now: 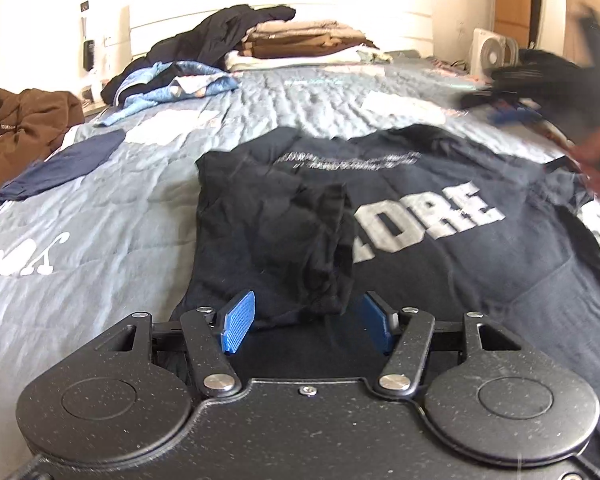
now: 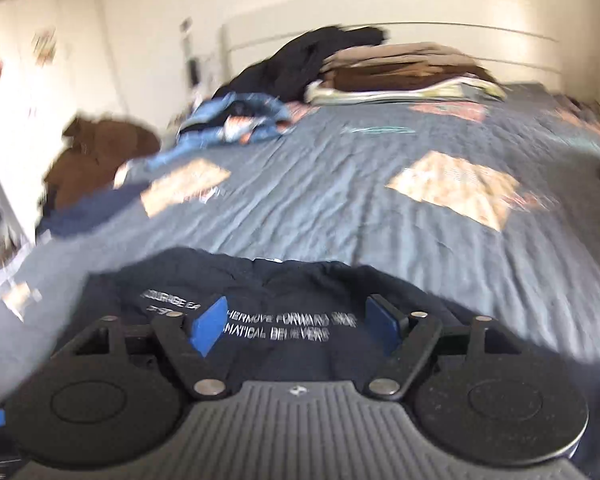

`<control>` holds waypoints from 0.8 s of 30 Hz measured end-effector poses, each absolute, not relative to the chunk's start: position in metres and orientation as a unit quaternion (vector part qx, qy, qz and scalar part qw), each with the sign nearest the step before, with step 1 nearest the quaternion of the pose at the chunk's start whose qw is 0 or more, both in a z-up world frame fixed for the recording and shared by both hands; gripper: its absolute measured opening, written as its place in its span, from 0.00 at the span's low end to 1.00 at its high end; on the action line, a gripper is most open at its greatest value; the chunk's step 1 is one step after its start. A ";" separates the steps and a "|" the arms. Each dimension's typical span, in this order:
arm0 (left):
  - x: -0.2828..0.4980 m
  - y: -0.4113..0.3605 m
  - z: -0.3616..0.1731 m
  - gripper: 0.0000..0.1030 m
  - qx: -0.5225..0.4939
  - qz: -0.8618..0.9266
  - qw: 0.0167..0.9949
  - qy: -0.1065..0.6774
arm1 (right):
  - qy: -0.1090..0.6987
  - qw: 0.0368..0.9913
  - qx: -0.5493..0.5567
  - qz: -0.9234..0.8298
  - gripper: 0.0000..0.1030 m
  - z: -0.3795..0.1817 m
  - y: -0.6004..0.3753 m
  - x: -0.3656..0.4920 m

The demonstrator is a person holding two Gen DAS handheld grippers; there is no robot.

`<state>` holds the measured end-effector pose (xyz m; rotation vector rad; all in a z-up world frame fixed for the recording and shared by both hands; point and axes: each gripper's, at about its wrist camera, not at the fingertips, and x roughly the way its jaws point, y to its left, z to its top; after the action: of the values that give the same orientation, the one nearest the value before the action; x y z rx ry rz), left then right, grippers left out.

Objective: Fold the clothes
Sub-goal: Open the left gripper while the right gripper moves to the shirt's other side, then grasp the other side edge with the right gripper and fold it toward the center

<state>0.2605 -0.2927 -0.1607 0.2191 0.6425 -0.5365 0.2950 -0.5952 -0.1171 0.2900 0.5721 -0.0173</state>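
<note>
A blue quilted bed (image 1: 260, 92) carries a dark T-shirt (image 1: 440, 248) spread flat near its foot, with one sleeve (image 1: 320, 248) bunched up. The left gripper (image 1: 306, 320) is released, its blue pads on either side of that sleeve. The right gripper (image 2: 296, 324), blurred, seems released above the shirt's small print.

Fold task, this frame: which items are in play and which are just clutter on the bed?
In play:
black printed T-shirt, spread flat on the grey-blue quilt
left tongs, open
right tongs, open

Lying about:
brown garment
folded navy cloth
crumpled light-blue fabric
stack of folded brown and beige clothes
white fan
</note>
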 end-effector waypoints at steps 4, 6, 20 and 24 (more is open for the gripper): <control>0.252 -0.302 -0.156 0.57 0.108 -0.274 0.907 0.302 | 0.245 0.922 0.292 -0.062 0.84 -0.118 -0.642 0.200; 0.247 -0.308 -0.155 0.57 0.107 -0.280 0.907 0.296 | 0.229 0.902 0.350 -0.101 0.86 -0.124 -0.664 0.160; 0.226 -0.335 -0.159 0.61 0.070 -0.310 0.905 0.281 | 0.188 0.852 0.470 -0.133 0.87 -0.200 -0.751 0.113; 0.225 -0.337 -0.161 0.61 0.064 -0.313 0.903 0.287 | 0.187 0.849 0.472 -0.143 0.87 -0.214 -0.760 0.116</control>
<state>0.2248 -0.3372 -0.1614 0.1326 0.5929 -0.6474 0.1164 -0.7595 -0.2137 0.9949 0.3933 -0.3019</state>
